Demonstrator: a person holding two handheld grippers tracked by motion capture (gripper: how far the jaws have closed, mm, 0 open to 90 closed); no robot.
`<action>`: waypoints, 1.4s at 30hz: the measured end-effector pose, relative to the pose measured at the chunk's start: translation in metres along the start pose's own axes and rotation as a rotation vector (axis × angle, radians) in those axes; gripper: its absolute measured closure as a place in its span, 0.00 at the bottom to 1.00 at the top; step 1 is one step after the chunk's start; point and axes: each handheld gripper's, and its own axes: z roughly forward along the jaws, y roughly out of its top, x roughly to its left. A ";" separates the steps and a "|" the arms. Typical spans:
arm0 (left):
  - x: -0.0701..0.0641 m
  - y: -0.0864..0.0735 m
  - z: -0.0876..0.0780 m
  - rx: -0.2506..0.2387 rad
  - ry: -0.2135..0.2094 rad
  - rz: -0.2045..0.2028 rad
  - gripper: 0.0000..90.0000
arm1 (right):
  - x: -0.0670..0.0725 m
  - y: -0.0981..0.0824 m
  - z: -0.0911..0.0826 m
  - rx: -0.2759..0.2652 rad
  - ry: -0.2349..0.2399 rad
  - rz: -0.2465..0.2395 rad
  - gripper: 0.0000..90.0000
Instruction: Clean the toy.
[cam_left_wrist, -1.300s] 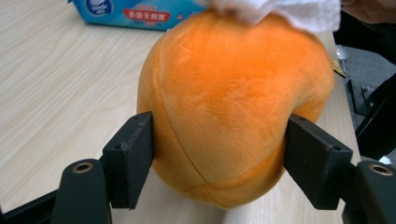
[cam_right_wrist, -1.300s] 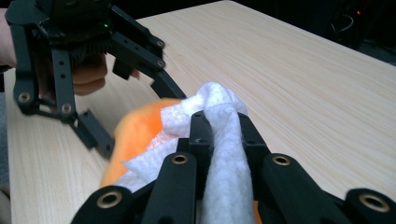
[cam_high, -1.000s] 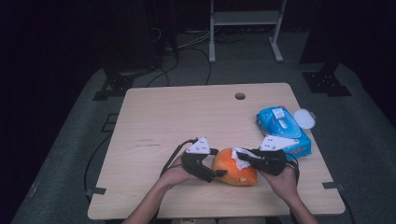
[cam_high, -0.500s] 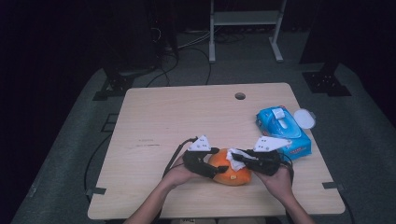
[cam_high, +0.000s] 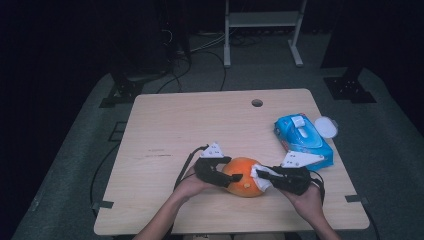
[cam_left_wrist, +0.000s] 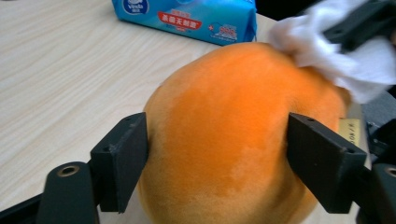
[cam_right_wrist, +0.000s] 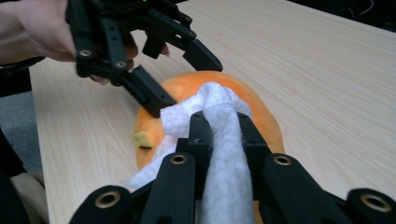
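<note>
A round orange fruit lies near the table's front edge. My left gripper comes from the left, and its two black pads press on both sides of the fruit. Its jaws have just closed in on the fruit and then eased a little. My right gripper comes from the right, shut on a white wipe that drapes over the top of the fruit. The wipe touches the fruit's upper far side. In the right gripper view the left gripper shows above the fruit.
A blue pack of wet wipes lies at the right of the wooden table, with a round white lid beside it. A small hole sits near the far edge. A cable trails from each gripper.
The left gripper's jaws have drawn in onto the orange fruit. Both hands stay almost where they were, and the wipe still rests on the fruit.
</note>
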 end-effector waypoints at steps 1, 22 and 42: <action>-0.001 0.001 -0.002 0.004 -0.002 0.010 0.25 | -0.002 0.000 0.002 -0.001 0.003 0.004 0.87; 0.016 -0.010 0.005 -0.044 -0.152 -0.091 0.33 | -0.016 0.001 0.009 -0.017 0.032 0.049 0.87; 0.035 -0.022 -0.013 -0.079 0.043 -0.055 0.36 | -0.044 0.001 0.050 -0.128 -0.028 0.160 0.88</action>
